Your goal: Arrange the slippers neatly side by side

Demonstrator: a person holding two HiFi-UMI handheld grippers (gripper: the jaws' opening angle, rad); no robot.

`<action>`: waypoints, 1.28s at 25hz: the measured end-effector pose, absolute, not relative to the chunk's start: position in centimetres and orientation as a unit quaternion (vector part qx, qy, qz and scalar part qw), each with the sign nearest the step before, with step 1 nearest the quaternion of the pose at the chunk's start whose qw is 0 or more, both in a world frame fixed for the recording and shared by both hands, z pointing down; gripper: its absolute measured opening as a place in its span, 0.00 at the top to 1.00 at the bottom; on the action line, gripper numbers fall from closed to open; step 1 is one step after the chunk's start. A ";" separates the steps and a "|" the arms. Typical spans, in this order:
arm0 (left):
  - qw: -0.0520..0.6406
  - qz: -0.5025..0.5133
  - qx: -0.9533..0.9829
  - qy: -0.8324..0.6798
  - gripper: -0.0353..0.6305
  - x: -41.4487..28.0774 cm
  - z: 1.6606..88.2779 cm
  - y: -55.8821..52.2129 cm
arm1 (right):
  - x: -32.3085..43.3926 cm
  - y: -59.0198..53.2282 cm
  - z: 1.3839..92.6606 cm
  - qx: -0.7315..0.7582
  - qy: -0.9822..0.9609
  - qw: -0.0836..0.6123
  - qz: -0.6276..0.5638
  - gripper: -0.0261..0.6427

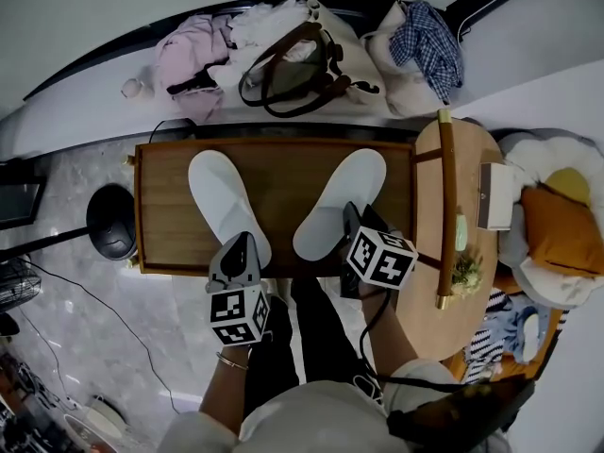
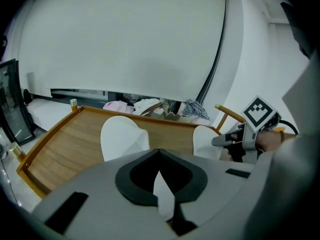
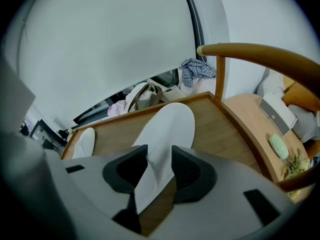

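Rimmed wooden tray (image 1: 278, 182), bare gap between left slipper (image 1: 226, 206) and right slipper (image 1: 342, 213)

I see a plain white left slipper (image 1: 226, 206) and a plain white right slipper (image 1: 342, 201) against the warm brown, wood-grained tabletop (image 1: 283, 173). My left hand-held gripper (image 1: 240, 245) and right hand-held gripper (image 1: 347, 219) are grey with black pads (image 3: 192, 171), and each carries a cube of black-and-white square markers. Beyond the wood I make out a pale pink garment (image 1: 193, 59), a cream bag (image 1: 326, 36) with dark brown straps, and a blue-and-white checked shirt (image 1: 429, 41). The floor (image 1: 66, 300) is grey and marbled. The cushion (image 1: 562, 229) on my right is orange.
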State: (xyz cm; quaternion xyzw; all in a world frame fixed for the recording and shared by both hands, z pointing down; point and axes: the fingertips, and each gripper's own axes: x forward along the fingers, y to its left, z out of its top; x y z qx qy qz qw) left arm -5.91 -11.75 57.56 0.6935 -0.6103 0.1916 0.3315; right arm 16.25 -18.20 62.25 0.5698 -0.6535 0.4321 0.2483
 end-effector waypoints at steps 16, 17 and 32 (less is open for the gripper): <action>0.332 0.195 0.692 -0.611 0.92 -6.2 58.0 -11.9 | 16.6 -18.4 62.6 0.572 -0.648 0.270 0.425 0.88; 0.332 0.195 0.691 -0.611 0.92 -6.2 58.0 -11.9 | 16.5 -18.4 62.5 0.571 -0.649 0.270 0.425 0.88; 0.320 0.180 0.693 -0.620 0.92 -6.7 56.1 -12.6 | 15.1 -19.5 59.0 0.546 -0.679 0.266 0.412 0.89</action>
